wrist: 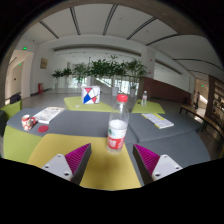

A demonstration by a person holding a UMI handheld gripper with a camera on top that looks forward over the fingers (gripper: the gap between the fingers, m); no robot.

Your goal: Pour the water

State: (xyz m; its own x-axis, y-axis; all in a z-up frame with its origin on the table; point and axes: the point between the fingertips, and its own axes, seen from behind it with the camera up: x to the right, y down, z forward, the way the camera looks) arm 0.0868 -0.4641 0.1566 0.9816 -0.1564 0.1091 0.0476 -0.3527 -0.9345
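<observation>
A clear plastic water bottle (118,124) with a red cap and a white-and-red label stands upright on the yellow-and-grey table (60,142), just ahead of my fingers and midway between their lines. My gripper (111,157) is open and empty, its magenta pads (147,159) wide apart, short of the bottle. A green cup (28,122) stands on the table to the left, with a small red thing (42,127) beside it.
A sheet of paper (47,114) lies left of the bottle and another (158,120) to its right. A folded red, white and blue card (90,96) and a small bottle (144,98) stand farther back. Potted plants (100,70) line the back of the room.
</observation>
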